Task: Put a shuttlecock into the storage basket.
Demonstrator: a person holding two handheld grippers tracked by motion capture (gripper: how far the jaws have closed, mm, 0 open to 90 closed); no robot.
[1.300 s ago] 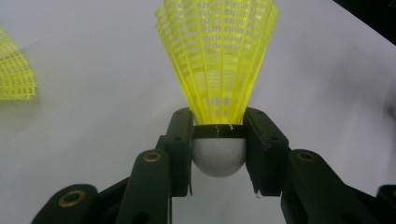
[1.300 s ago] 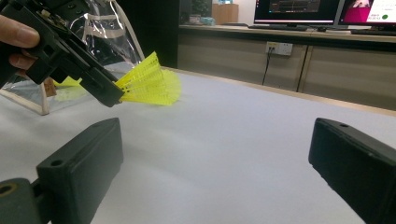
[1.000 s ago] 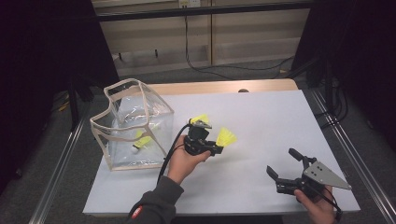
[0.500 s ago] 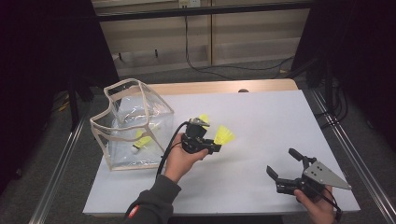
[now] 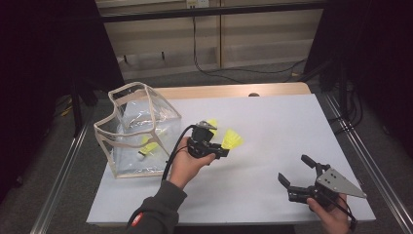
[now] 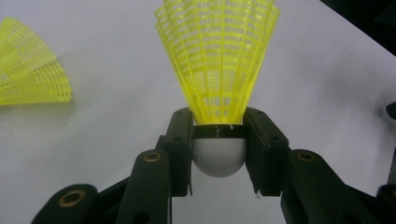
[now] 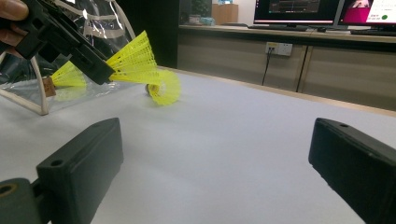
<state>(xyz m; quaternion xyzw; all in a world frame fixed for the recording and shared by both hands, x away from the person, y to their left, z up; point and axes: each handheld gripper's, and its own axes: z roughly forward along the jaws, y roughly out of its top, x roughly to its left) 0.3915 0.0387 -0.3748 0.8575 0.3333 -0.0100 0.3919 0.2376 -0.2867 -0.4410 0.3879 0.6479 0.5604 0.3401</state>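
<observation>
Left tool (image 6: 218,140) clamps yellow mesh shuttlecock (image 6: 217,60) by white dimpled cork; right tool (image 7: 215,172) agape.

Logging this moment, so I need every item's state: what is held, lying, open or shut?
left gripper: shut on held shuttlecock, off the table
right gripper: open, holding nothing
second shuttlecock: lying on the table
clear bag: top open, a shuttlecock inside

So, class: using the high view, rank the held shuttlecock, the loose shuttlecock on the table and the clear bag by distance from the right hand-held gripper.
1. Held shuttlecock, mid-table, in the left hand-held gripper.
2. Loose shuttlecock, just behind it.
3. Clear bag, far left.
</observation>
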